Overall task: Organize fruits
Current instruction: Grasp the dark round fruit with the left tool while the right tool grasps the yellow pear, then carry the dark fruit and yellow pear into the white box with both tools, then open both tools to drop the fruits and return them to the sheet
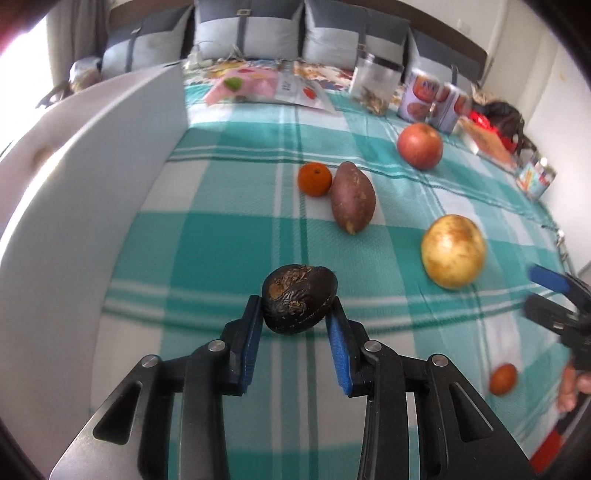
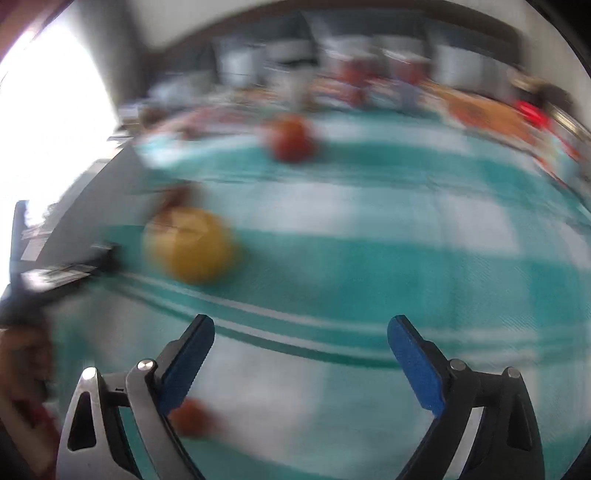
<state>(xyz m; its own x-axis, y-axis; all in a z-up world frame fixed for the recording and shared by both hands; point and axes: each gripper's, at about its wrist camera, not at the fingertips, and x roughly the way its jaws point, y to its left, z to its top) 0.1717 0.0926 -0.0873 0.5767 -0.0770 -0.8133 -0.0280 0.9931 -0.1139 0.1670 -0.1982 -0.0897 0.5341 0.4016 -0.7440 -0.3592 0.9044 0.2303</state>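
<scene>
My left gripper is shut on a dark, wrinkled fruit above the teal checked cloth. Beyond it lie a small orange, a sweet potato, a red apple and a yellow pear-like fruit. A small orange-brown fruit lies at the right, below my right gripper. The right wrist view is blurred: my right gripper is open and empty over the cloth, with the yellow fruit, the apple and the small fruit in view.
A white box wall stands along the left. A glass jar, cans, paper packets and a small tin line the far and right edges. Grey cushions sit behind.
</scene>
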